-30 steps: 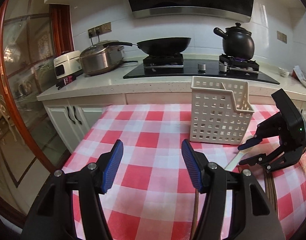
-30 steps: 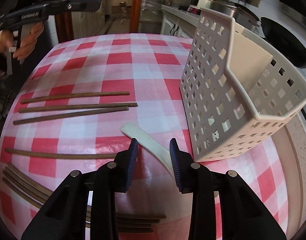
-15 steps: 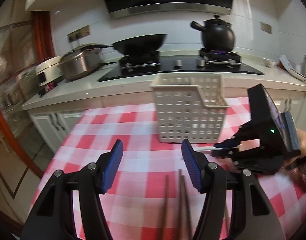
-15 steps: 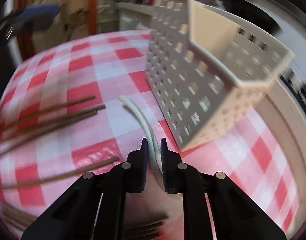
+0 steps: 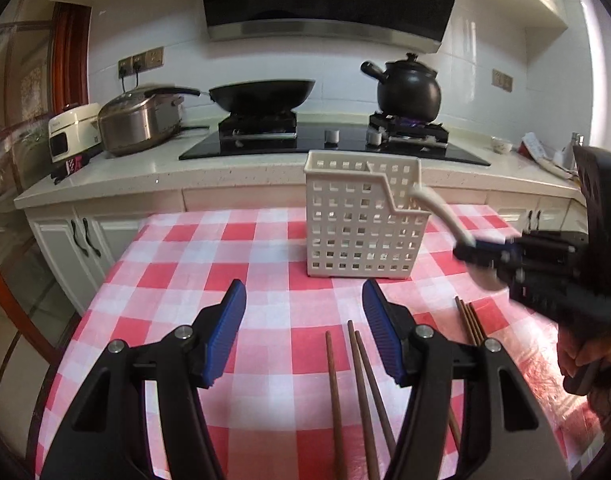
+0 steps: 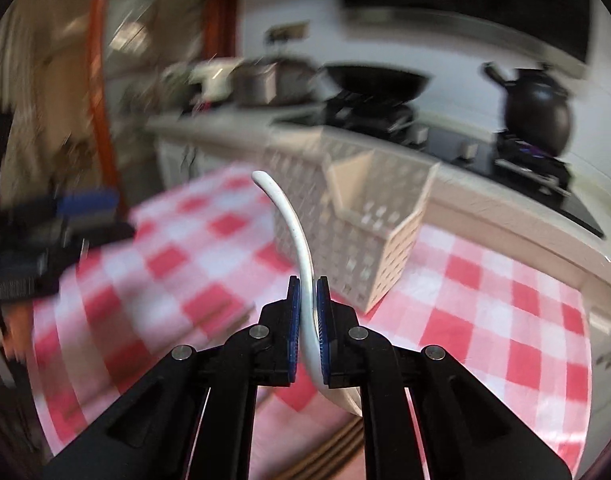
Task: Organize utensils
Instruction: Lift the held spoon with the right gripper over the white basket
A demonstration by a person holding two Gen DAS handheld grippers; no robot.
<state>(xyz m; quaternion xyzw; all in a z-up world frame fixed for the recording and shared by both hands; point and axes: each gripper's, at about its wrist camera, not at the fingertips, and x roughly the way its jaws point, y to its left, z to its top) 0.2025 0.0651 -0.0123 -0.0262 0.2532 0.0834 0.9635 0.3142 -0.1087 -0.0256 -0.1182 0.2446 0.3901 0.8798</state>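
A white spoon [image 6: 289, 216] is held off the table, its handle curving up and forward. My right gripper [image 6: 307, 300] is closing its jaws the last bit and the pads press on the spoon's lower handle. In the left wrist view the spoon [image 5: 437, 208] hangs just right of the white perforated basket [image 5: 361, 220], with the right gripper [image 5: 475, 254] below it. My left gripper [image 5: 303, 332] stands open with nothing between its fingers, low over the checked cloth. Three brown chopsticks [image 5: 357, 380] lie just ahead of it. The basket [image 6: 369, 216] stands upright with a divider inside.
More brown chopsticks [image 5: 469, 320] lie at the right of the red and white checked tablecloth [image 5: 185, 280]. Behind the table runs a counter [image 5: 145, 180] with a steel cooker, a black wok and a black kettle on a hob. A person's hand [image 5: 585, 356] holds the right gripper.
The right gripper closed on the white spoon, lifted it off the cloth and rolled upright toward the basket. The left gripper turned, bringing the chopsticks into its view, and stayed open.
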